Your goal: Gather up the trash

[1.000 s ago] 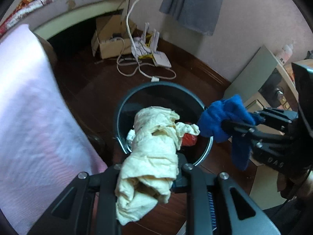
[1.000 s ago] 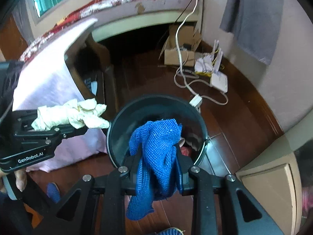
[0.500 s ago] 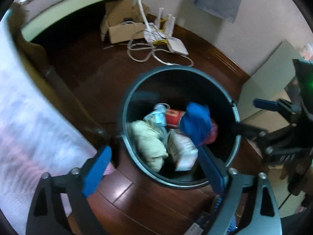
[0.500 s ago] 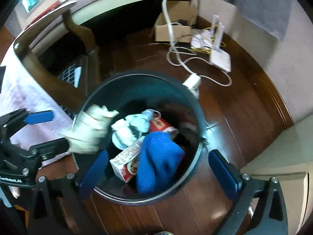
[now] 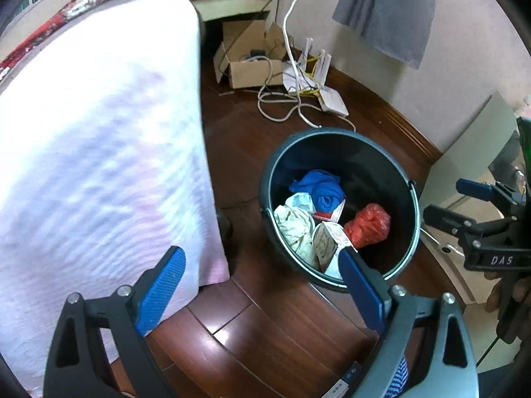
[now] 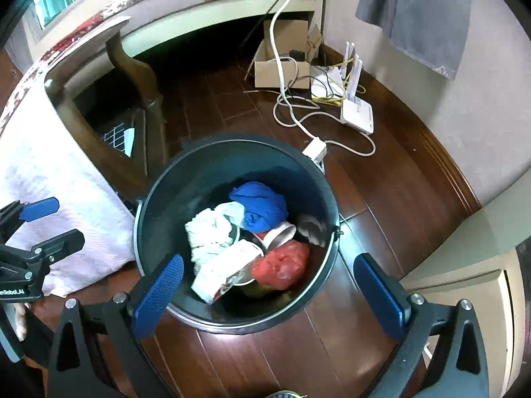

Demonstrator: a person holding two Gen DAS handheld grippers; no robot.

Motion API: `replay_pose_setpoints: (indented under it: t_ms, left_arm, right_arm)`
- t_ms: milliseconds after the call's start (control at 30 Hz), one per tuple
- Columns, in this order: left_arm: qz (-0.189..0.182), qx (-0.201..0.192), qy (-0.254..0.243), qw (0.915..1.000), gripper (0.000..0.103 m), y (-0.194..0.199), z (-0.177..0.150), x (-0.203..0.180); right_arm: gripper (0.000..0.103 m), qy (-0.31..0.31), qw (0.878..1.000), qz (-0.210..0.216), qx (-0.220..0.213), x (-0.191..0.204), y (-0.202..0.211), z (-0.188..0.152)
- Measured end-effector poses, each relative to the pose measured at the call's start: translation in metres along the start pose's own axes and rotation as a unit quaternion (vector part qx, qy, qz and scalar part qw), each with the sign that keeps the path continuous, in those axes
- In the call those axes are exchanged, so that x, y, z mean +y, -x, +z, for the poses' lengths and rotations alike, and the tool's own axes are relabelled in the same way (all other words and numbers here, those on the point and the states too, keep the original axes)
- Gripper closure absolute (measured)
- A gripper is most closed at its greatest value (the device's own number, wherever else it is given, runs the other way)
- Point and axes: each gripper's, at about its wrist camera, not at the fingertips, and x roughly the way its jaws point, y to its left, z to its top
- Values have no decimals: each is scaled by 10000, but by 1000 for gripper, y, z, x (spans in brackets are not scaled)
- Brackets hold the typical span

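Blue cloth (image 6: 259,206) now inside bin (image 6: 159,199)

The mouth of the round dark plastic bin (image 6: 232,152) lies open below me, its upper half free above the crumpled trash heaped at the bottom. A white cloth-draped table (image 5: 99,139) stands close on the bin's left. A pale cabinet (image 6: 464,265) crowds its right. Beyond the bin, white cables (image 6: 298,112) and a brown cardboard box (image 6: 282,66) clutter the dark wood floor (image 6: 298,348).

- Right gripper (image 6: 265,285) hangs wide open above the dark bin (image 6: 159,199).
- Inside lie a blue cloth (image 6: 260,204), crumpled tissue (image 6: 209,235) and red bag (image 6: 282,263).
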Motion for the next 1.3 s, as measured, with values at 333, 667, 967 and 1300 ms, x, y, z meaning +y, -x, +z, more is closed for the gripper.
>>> replay_pose_setpoints:
  t_ms: [333, 667, 967, 1300]
  left_arm:
    - [368, -586, -8, 9976, 9, 80, -22, 12]
    - [791, -1111, 280, 9903, 9, 168, -45, 37]
    - [944, -1768, 509, 9784, 9, 233, -66, 46]
    - [994, -2368, 474, 9653, 4, 286, -93, 39]
  right_arm:
    - [0, 138, 9987, -15, -484, 60, 77, -9]
    - [0, 327, 9925, 14, -1179, 120, 180, -3]
    - [0, 490, 9864, 11, -1571, 154, 241, -18]
    - [0, 251, 9792, -55, -2011, 164, 310, -50]
